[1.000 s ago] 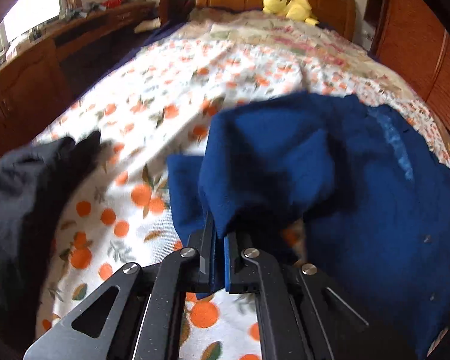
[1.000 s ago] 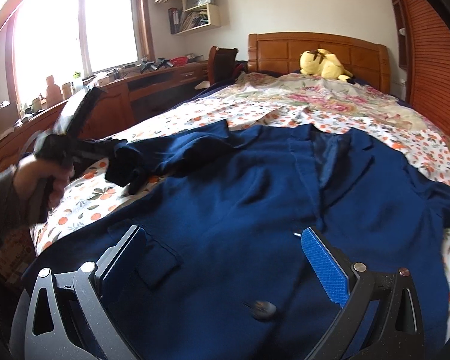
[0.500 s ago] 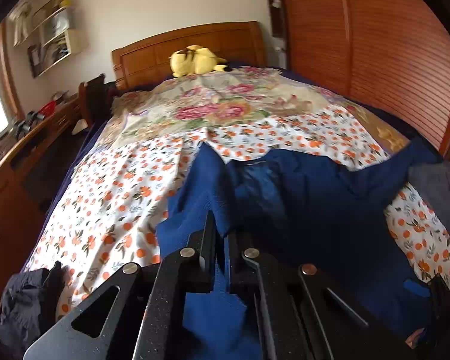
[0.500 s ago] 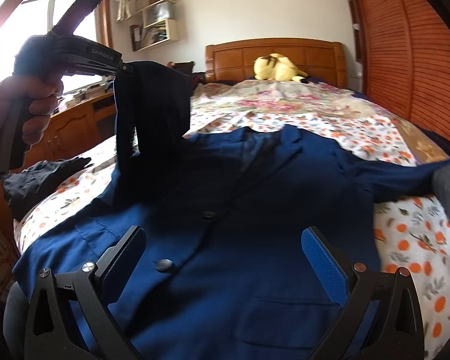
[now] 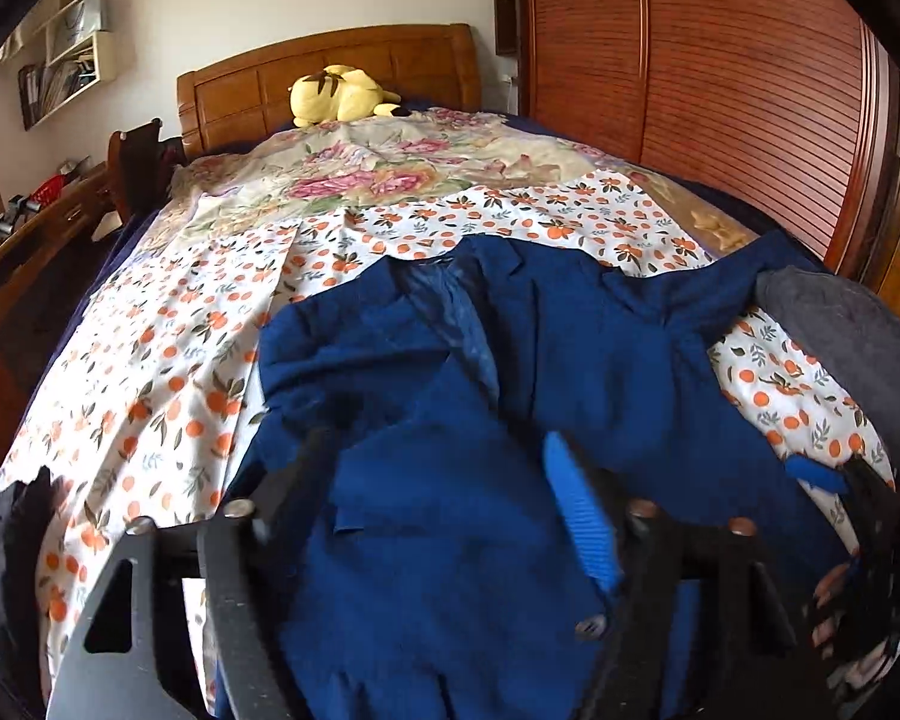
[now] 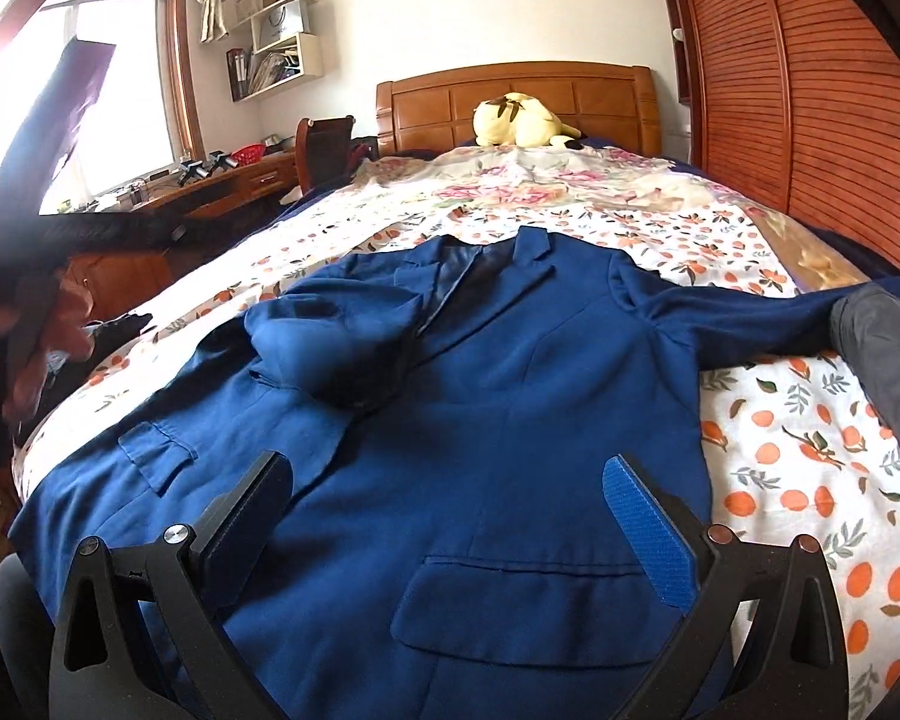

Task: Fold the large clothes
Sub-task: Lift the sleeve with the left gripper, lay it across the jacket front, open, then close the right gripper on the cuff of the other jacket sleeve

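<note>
The navy blazer lies face-up across the centre of the frame on the orange-print bedspread, soft and floppy, best pinched at its outstretched right-side sleeve; the left gripper is opening, nothing between its jaws, and the right gripper gapes empty.

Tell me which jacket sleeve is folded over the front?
The sleeve on the window side is folded across the jacket. The other sleeve stretches straight out toward the wardrobe.
</note>
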The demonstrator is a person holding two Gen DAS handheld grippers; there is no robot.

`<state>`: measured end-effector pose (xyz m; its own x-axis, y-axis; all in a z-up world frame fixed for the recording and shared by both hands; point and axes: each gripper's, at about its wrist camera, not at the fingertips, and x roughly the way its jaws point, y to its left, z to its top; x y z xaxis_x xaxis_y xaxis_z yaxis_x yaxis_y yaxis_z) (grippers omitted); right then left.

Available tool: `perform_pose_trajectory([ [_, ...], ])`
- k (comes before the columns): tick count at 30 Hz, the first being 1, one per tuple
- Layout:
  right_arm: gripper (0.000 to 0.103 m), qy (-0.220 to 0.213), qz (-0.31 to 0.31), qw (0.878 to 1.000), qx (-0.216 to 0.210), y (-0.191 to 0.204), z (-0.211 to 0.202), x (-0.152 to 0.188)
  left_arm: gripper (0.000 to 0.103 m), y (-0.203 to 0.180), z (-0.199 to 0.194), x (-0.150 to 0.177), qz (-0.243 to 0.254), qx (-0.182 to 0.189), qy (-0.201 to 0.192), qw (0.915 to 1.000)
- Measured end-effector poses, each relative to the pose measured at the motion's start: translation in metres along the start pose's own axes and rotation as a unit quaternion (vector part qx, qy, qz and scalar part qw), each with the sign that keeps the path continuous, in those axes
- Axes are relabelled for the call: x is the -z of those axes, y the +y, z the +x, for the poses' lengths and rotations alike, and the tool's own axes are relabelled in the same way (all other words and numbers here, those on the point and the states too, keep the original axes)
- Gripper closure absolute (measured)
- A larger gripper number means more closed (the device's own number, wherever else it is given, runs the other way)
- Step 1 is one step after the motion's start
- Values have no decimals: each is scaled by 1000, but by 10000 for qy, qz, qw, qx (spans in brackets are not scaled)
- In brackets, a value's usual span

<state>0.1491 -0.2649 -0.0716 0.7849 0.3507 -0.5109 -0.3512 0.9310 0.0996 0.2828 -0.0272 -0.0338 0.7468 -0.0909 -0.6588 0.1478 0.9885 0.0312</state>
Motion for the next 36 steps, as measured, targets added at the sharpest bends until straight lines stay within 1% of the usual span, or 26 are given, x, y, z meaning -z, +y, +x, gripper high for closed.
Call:
perform_pose_trajectory([
  [3,0,25,-49,10000,-47,10,5,-5,27,10,-3,18,-70,-120,-100,9999],
  [7,0,103,-189,9997,-127,22,19,-10,27,28,-3,43,-282,-89,-105,9995],
  [12,0,106,-312,9992,-218,38,31,-15,27,50,-2,75,-485,-207,-218,9984],
  [17,0,105,-309,9990,-295,38,51,-19,27,70,7,103,-623,-340,-305,9970],
  [20,0,218,-341,9989,-240,35,68,-15,27,82,11,115,-685,-408,-346,9962],
  [22,0,326,-326,9987,-197,35,76,-13,27,90,12,119,-805,-344,-353,9955],
  [25,0,334,-310,9988,-157,34,78,-16,27,102,5,125,-1048,-181,-565,9927],
  [29,0,298,-244,9991,-167,33,76,-17,27,109,1,130,-1215,-199,-733,9897],
  [33,1,437,-362,9983,-162,38,79,-19,27,113,-1,130,-1222,-40,-724,9899],
  [36,2,514,-557,9970,-127,48,79,-28,27,117,-7,132,-1182,1,-734,9903],
])
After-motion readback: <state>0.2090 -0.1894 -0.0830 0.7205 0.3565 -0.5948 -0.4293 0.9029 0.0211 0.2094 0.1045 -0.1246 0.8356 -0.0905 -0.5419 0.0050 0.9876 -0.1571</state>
